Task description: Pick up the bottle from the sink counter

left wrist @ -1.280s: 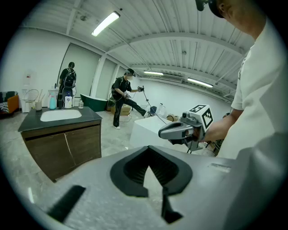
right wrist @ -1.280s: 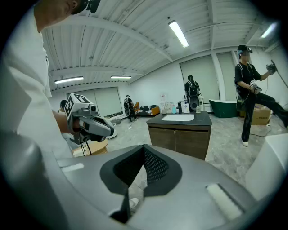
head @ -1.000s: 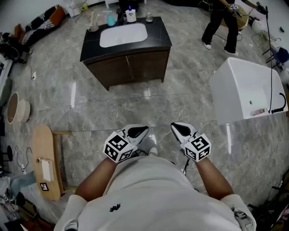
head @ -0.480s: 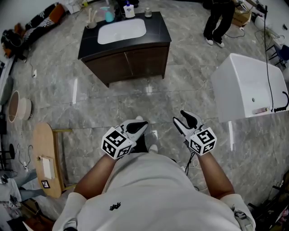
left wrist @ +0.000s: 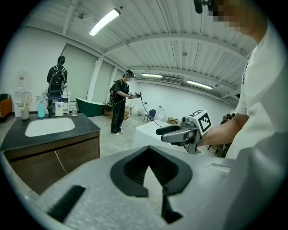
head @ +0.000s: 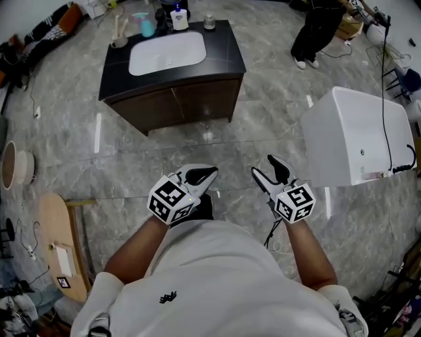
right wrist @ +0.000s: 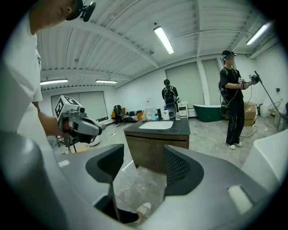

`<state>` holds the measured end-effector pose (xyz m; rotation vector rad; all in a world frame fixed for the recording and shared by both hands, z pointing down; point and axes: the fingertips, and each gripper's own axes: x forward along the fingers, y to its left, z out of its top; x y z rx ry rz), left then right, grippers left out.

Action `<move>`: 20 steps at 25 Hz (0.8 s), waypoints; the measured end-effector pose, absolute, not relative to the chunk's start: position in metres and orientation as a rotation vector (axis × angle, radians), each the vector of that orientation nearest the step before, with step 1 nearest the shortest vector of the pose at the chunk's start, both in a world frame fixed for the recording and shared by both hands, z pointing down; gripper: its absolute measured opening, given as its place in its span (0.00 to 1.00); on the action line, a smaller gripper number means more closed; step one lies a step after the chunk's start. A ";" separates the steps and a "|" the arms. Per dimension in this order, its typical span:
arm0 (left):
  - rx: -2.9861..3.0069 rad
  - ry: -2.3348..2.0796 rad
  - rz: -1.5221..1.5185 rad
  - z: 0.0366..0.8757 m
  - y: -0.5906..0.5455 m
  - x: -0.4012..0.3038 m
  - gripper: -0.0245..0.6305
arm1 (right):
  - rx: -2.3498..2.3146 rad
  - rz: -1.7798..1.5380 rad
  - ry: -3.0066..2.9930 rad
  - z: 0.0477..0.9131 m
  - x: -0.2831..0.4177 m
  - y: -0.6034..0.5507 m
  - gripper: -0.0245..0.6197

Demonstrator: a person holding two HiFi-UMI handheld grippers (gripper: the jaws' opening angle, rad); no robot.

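The dark sink counter (head: 220, 66) with a white basin stands far ahead across the floor. At its back edge stand a teal spray bottle (head: 145, 25), a white bottle (head: 178, 20) with a blue cap and a small jar (head: 209, 22). Both grippers hover low in front of the person's body, well short of the counter. My left gripper (head: 200, 175) is shut and empty. My right gripper (head: 266, 168) has its jaws opening, with nothing between them. The right gripper view has the counter (right wrist: 177, 129) and the bottles (right wrist: 164, 114) straight ahead beyond the jaws.
A white box-shaped unit (head: 355, 138) stands to the right. A person (head: 317, 31) stands right of the counter. A wooden stool (head: 56, 240) and cables lie at the left. A cup with brushes (head: 119, 39) sits on the counter's left corner. Grey marble floor lies between me and the counter.
The right gripper's jaws have spread from shut to apart. The view has shifted so the counter sits further left and slightly larger. The left gripper stays shut.
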<state>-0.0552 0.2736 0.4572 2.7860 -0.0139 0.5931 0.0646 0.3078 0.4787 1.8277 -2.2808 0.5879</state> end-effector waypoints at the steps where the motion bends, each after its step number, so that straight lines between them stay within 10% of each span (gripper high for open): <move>1: 2.790 -0.004 0.591 0.455 0.259 -0.048 0.05 | 1.832 0.590 -2.272 0.478 0.072 0.294 0.48; 20: 2.799 -0.034 0.525 0.437 0.045 -0.003 0.04 | 1.741 0.530 -2.242 0.469 0.133 0.050 0.48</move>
